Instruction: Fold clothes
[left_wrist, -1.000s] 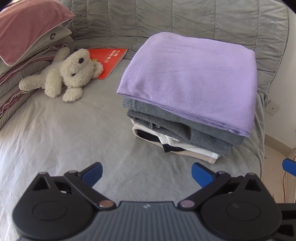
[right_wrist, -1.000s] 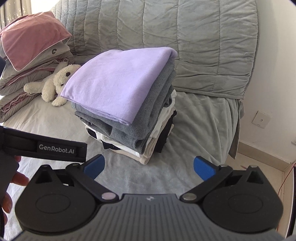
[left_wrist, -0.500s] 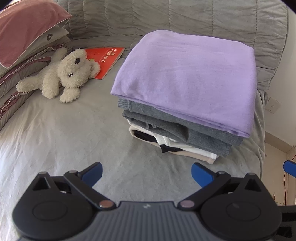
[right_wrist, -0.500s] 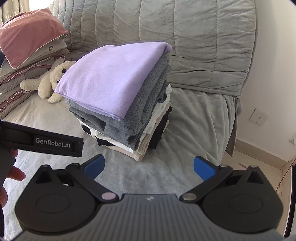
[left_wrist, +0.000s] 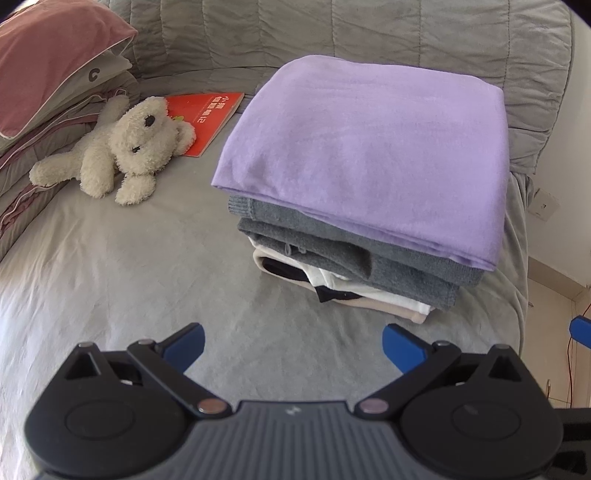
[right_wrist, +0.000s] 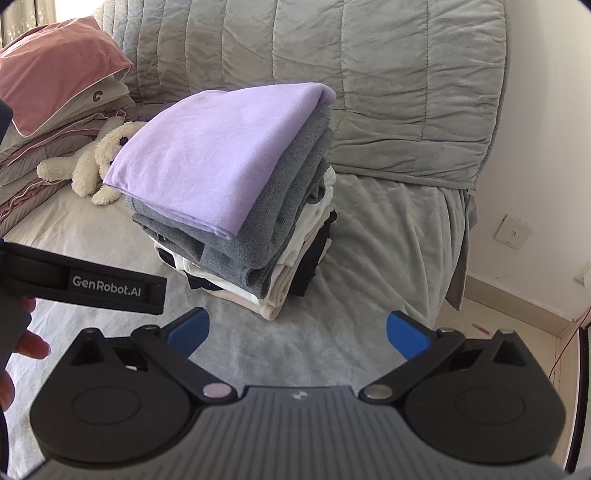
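Both the left gripper (left_wrist: 291, 341) and right gripper (right_wrist: 297, 330) hang wide open and empty near the stack of folded clothes (left_wrist: 369, 177) on the bed (left_wrist: 129, 266), suggesting the folding is done.

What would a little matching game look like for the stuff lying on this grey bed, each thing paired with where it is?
Things:
1. Folded lilac cotton garment
2. Fluffy cream plush dog
3. Flat red paperback book
4. Dusty-pink velvet pillow

Places:
A. Partly tucked under the toy's head
B. Top of the bedding pile at far left
C. Top of the folded clothes stack
D. Lying against the foot of the bedding pile

Pairs: 1-C, 2-D, 3-A, 4-B
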